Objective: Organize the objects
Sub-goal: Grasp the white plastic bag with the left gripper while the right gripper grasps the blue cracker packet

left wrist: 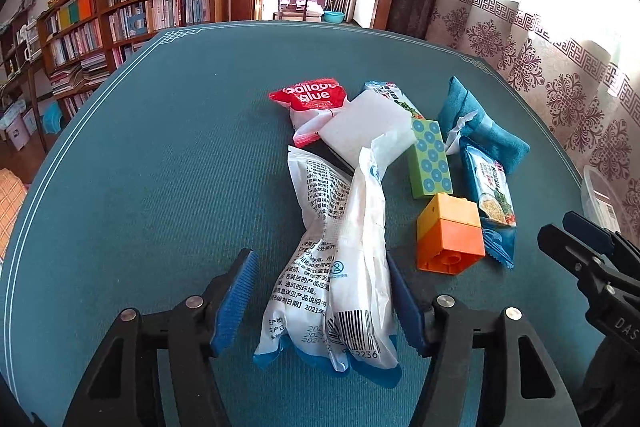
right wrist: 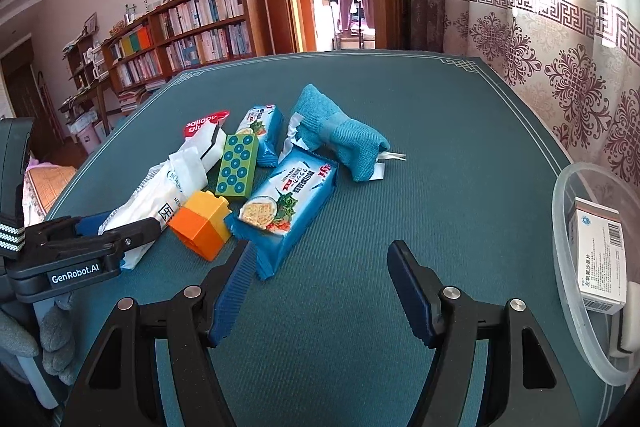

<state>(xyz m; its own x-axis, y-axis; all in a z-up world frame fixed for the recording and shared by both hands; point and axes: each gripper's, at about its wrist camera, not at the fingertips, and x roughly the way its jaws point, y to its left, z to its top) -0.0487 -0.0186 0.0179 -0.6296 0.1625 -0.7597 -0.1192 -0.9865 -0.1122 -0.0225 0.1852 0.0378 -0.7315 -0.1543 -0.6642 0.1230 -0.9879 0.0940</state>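
Clutter was found gathered near the middle of a teal table mat (left wrist: 160,147).

Left gripper (left wrist: 320,301): a white printed pouch (left wrist: 332,267) with blue ends was found lying lengthwise between the jaws. The right-hand pad (left wrist: 404,303) was seen against the pouch's edge; a strip of mat was visible between the left-hand pad (left wrist: 236,303) and the pouch. A firm pinch could not be confirmed from the pictures. In the right wrist view the same gripper (right wrist: 120,227) was seen laid along the pouch (right wrist: 148,195) at the left of the pile.

Right gripper (right wrist: 320,263): the jaws were found spread, with only bare mat (right wrist: 440,131) between them. A blue cracker packet (right wrist: 288,203) was noted just ahead of the left-hand pad, its near corner close beside that pad; contact could not be determined.

Other items recorded:
- an orange and yellow block (left wrist: 448,235), just beside the pouch and touching the cracker packet;
- a green block with blue dots (left wrist: 430,157), beyond the orange one;
- a red and white "balloon glue" bag (left wrist: 312,99) and a second blue snack packet (right wrist: 260,131), at the far side of the pile;
- a folded teal cloth (right wrist: 340,139), furthest to the right in the pile;
- a clear plastic tub (right wrist: 568,267) at the right table edge, well apart from the pile, with a white carton (right wrist: 600,259) inside.
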